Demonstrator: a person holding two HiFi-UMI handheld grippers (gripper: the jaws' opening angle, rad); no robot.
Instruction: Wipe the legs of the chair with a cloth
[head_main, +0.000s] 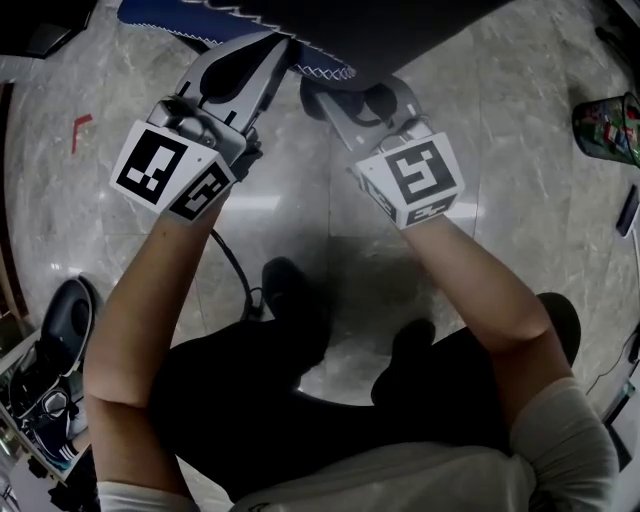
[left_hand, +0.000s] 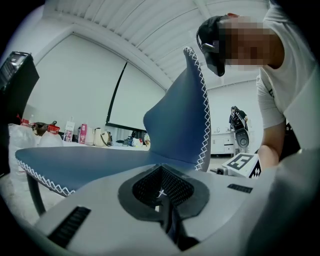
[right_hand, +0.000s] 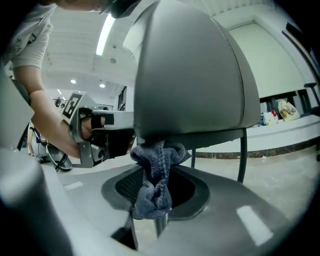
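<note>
The chair (head_main: 400, 30) fills the top of the head view; its blue seat (left_hand: 90, 162) has white stitching along the rim. My left gripper (left_hand: 161, 192) is shut on that stitched edge (head_main: 320, 70), reaching in from the left (head_main: 280, 50). My right gripper (right_hand: 152, 195) is shut on a crumpled grey-blue cloth (right_hand: 155, 175), which presses up against the grey underside of the seat (right_hand: 190, 75). In the head view the right gripper (head_main: 335, 100) reaches under the seat, its tips hidden. A thin dark chair leg (right_hand: 242, 152) stands behind to the right, apart from the cloth.
Marble floor (head_main: 520, 230) lies all around. Shoes (head_main: 55, 340) sit on a rack at the left, and a green basket (head_main: 605, 125) stands at the right. A black cable (head_main: 235, 265) runs by my feet (head_main: 285, 290). A second person (left_hand: 240, 127) stands far off.
</note>
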